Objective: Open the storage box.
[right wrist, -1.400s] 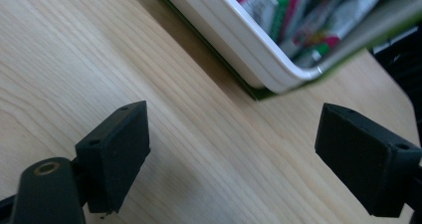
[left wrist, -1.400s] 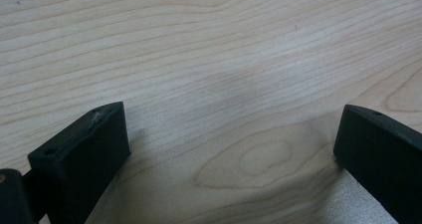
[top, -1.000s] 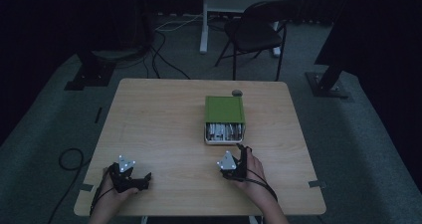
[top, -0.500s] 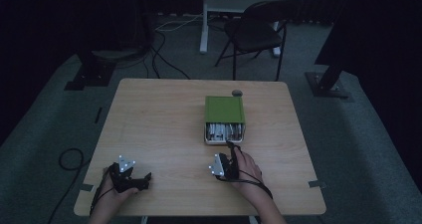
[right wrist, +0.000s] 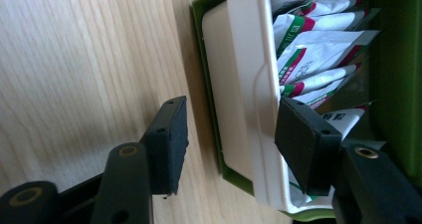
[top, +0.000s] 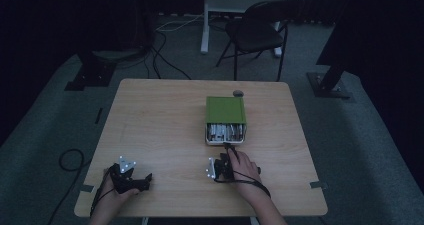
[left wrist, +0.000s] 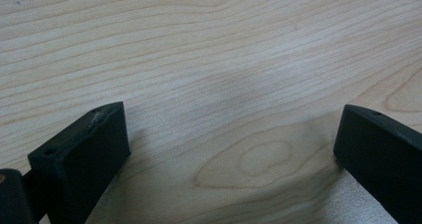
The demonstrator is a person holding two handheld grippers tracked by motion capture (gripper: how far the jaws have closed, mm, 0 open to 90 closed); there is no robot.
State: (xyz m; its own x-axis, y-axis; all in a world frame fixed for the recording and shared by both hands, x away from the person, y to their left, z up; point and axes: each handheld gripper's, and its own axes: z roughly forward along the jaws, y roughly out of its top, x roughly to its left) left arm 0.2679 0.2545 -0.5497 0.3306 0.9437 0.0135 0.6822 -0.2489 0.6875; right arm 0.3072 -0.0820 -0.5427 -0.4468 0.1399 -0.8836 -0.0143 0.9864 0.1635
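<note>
a dim room, a wooden table (top: 165,125), and a green box (top: 225,110) of sachets being worked on at its open end.

the green box is seen lying on the table's far right half, with a white tray (right wrist: 249,109) drawn partly out of its near end and packed with white sachets (right wrist: 318,55) printed in red and green, stood on edge in a row. the right gripper (right wrist: 231,142) is held at the tray's front wall, one jaw outside on the wood, the other inside among the sachets; its jaws have just been closing, the wall lies between them, and no pressing contact can be made out. the left gripper (top: 131,177) is rested near the front left corner, jaws spread wide over bare wood. a small dark round object (top: 238,92) is seen just behind the box.
</note>
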